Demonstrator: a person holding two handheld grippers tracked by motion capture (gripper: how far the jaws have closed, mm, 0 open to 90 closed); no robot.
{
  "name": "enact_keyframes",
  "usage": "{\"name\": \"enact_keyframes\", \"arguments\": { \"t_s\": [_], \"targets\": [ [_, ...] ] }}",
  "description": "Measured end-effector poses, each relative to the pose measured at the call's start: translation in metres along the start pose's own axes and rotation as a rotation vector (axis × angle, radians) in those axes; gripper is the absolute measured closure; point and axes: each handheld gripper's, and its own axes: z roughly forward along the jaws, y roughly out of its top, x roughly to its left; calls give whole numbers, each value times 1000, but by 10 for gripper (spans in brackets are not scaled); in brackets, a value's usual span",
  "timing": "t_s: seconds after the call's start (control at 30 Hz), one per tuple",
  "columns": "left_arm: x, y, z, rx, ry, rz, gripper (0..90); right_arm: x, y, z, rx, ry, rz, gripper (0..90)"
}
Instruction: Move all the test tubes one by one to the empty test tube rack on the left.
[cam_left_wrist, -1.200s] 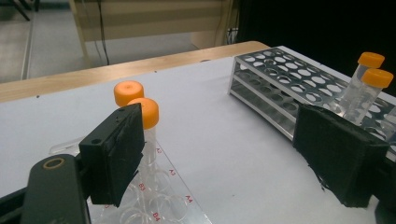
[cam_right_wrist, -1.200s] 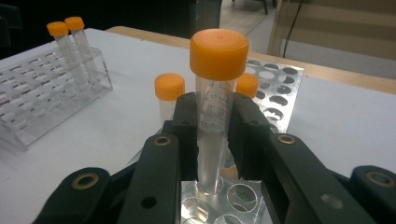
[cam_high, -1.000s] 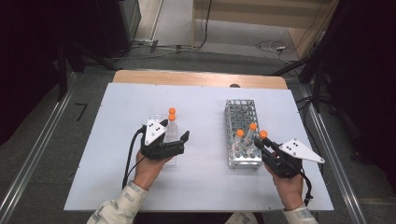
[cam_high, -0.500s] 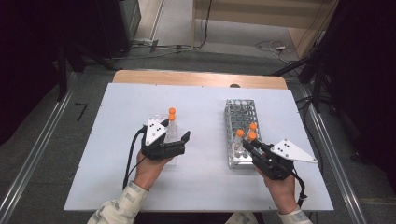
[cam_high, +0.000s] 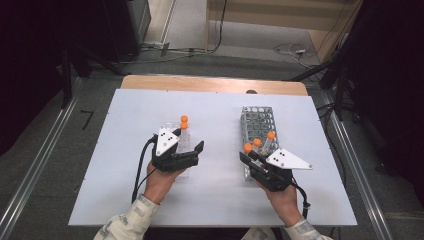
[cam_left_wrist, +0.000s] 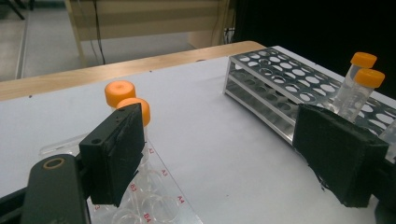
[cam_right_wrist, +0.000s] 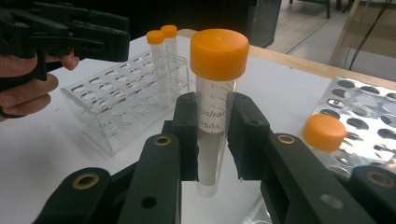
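Note:
My right gripper (cam_right_wrist: 214, 108) is shut on a clear 15 ml tube with an orange cap (cam_right_wrist: 218, 53), held upright. In the high view that gripper (cam_high: 250, 159) and its tube (cam_high: 248, 148) stand just left of the metal rack (cam_high: 260, 120), which holds two more orange-capped tubes (cam_high: 270, 135). My left gripper (cam_high: 189, 143) hovers over a clear plastic rack (cam_right_wrist: 116, 109) that holds two capped tubes (cam_high: 184, 122). In its own view the left gripper (cam_left_wrist: 224, 158) is open, with nothing between the jaws and the two caps (cam_left_wrist: 120, 92) beside its left jaw.
The white tabletop (cam_high: 215, 200) has free room between the two racks and along the front. A wooden strip (cam_high: 210, 84) runs along the far edge. Beyond it are the floor, cables and dark equipment.
My right gripper has carried the tube leftward, from above the metal rack's near end to just past its left side. The left hand has stayed put.

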Motion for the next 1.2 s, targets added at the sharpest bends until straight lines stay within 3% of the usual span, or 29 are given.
{"name": "enact_keyframes", "arguments": {
  "t_s": [0.2,0.77,0.97,1.2],
  "targets": [
    [-3,1,-1,-3,-31,-9,173,8,-1,16,23,21,-12,711],
    [-21,3,-3,-10,-125,18,169,26,-3,62,88,65,-43,711],
    [-30,1,-1,-5,-170,42,259,34,-2,68,92,84,-52,711],
    [-33,-2,0,-3,-206,60,482,45,0,73,93,113,-64,711]
  ]
}}
